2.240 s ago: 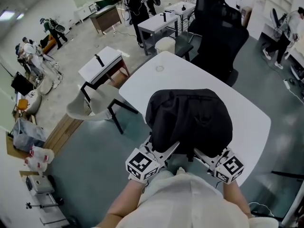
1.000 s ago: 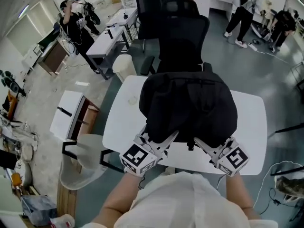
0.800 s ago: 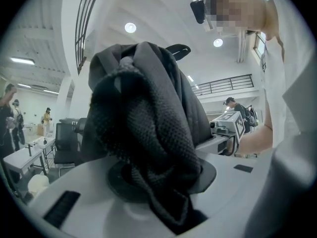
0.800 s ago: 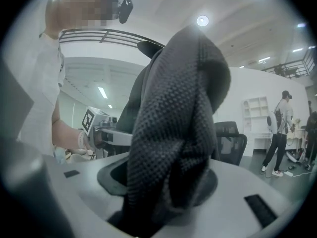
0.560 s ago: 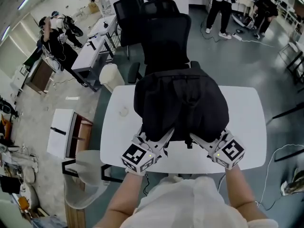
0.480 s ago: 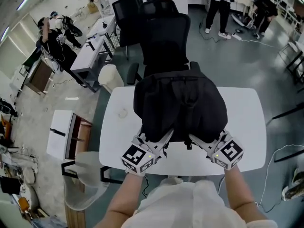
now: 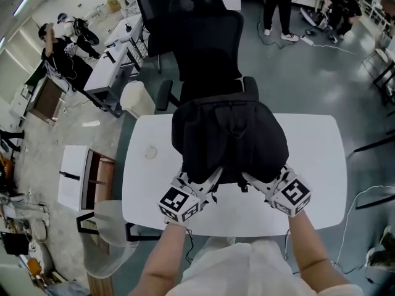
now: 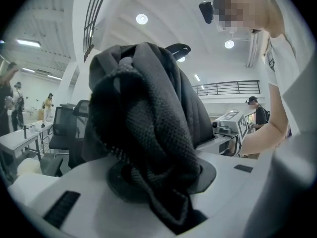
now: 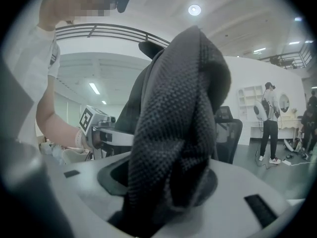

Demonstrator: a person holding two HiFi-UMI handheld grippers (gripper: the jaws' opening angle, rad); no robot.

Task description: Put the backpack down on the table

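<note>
Over white table (image 7: 321, 165), backpack (image 7: 228, 134) lower than before — left hand-held gripper (image 7: 210, 179), right hand-held gripper (image 7: 250, 179) clenched on it

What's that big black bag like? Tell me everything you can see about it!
The backpack is black, soft fabric, rounded and bulging, with faint seams on top. Its near edge is padded mesh, bunched where the left gripper and right gripper each pinch it. It is over the middle of the white table, in front of a black office chair. Whether its bottom rests on the table cannot be told.
</note>
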